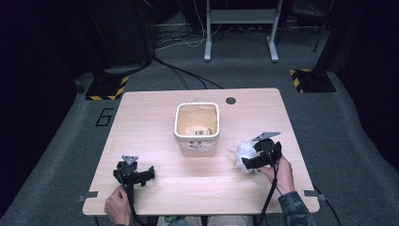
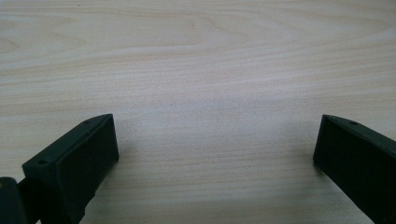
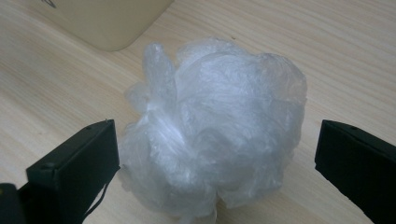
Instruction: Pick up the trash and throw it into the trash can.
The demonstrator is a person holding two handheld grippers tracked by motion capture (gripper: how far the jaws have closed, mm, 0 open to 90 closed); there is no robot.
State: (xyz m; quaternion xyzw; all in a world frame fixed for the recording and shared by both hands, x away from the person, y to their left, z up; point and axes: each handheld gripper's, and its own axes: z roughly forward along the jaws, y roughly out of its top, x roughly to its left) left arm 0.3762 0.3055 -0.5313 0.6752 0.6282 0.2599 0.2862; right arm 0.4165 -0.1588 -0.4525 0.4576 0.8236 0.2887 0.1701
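So the wooden table (image 1: 155, 122) has a cream square bin (image 1: 197, 127) sitting roughly in the middle, open top, with some small bits at the bottom that are too tiny to make out. Right of the bin and nearer the person there's a crumpled wad of clear plastic film (image 3: 215, 130), whitish and see-through, puffy and creased all over, lying on the table. The right gripper (image 3: 217, 161) is right at it with jaws spread wide either side of the wad, not clamped on it; from above the gripper covers part of the wad. The left gripper (image 2: 217, 154) is over near the front left of the table, jaws wide apart over bare wood. Bin's corner gets cut off in the right gripper view.
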